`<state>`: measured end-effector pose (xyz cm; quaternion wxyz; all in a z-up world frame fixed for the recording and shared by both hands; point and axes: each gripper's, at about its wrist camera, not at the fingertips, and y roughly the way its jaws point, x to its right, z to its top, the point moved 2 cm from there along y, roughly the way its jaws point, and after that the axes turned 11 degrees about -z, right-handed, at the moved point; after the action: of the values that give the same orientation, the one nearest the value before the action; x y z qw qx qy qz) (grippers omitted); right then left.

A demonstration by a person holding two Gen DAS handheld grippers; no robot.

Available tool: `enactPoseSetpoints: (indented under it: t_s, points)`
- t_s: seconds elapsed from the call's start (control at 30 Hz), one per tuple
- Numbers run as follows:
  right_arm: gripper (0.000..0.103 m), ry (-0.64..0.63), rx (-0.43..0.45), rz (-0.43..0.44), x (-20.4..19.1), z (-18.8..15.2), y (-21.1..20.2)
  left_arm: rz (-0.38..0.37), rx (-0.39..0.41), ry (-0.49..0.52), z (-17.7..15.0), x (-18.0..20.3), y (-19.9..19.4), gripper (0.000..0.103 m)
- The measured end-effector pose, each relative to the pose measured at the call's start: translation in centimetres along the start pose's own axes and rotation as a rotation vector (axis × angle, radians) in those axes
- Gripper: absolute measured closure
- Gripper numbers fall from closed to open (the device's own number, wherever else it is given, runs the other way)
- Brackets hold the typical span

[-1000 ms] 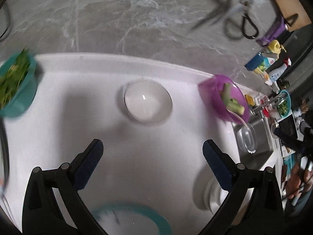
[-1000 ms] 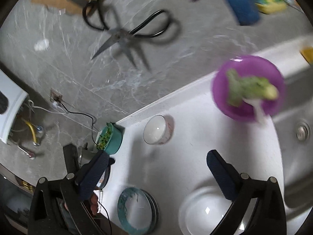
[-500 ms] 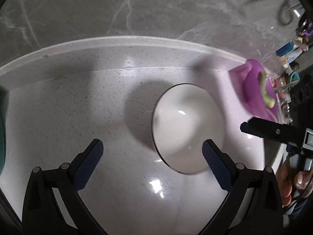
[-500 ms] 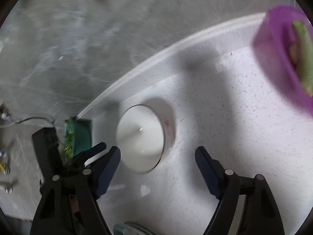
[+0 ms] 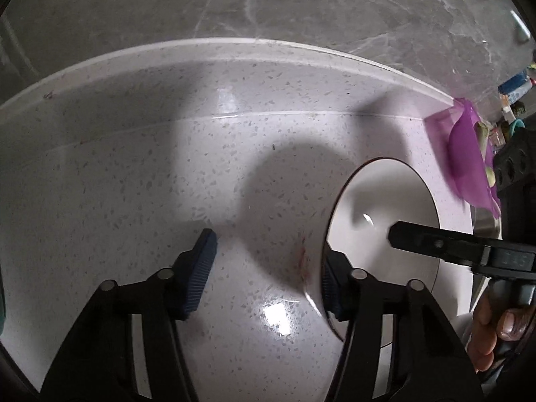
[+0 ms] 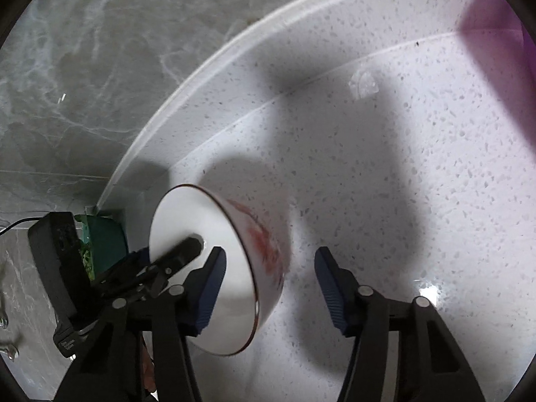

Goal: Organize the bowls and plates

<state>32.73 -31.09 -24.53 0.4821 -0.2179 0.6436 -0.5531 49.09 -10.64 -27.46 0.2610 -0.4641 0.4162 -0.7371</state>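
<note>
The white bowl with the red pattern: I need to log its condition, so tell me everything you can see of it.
The white, glossy ceramic-looking bowl has a thin dark rim line and a red painted pattern on its outer wall. It looks empty and sits upright on the white speckled countertop. Each gripper straddles its rim, one finger inside and one outside: the left gripper on one side, the right gripper opposite. Both pairs of fingers are closing; whether the pads press the wall yet is unclear.

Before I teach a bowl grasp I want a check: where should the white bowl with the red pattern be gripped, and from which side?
Probably grip the white bowl by its thin rim, coming from above with one finger inside and one outside. It sits upright and open on the counter, and its round wall looks too wide to span.
</note>
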Motion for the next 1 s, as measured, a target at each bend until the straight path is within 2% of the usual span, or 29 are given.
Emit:
enactPoseSetpoints:
  t_s: [0.03,0.07,0.1,0.13,0.2,0.27,0.57,1.0]
  points:
    - [0.065,-0.003,-0.001,0.003,0.0,0.1,0.2,-0.006,-0.002,0.008,0.0,0.2,0.0,0.059]
    - [0.071,-0.007,-0.001,0.002,-0.1,0.1,0.4,-0.01,-0.006,0.016,0.0,0.3,0.0,0.065]
    - [0.085,-0.015,-0.005,-0.003,-0.2,0.2,0.5,-0.016,-0.007,0.02,0.2,0.6,0.1,0.074]
    - [0.085,-0.027,-0.012,0.003,-0.3,0.2,0.8,-0.024,-0.011,0.024,0.3,0.9,0.1,0.077]
    - [0.086,-0.039,-0.014,-0.008,-0.6,0.3,1.1,-0.031,-0.016,0.027,0.3,1.4,-0.2,0.089]
    - [0.086,-0.04,-0.016,-0.009,-0.8,0.3,1.3,-0.028,-0.017,0.03,0.2,1.7,-0.2,0.095]
    - [0.086,-0.036,-0.011,-0.017,-1.1,-0.1,1.3,0.007,-0.028,0.039,-0.2,3.3,0.7,0.096]
    - [0.085,-0.021,-0.028,-0.001,-0.9,-0.8,0.2,-0.002,-0.025,0.034,-0.6,5.2,0.2,0.096]
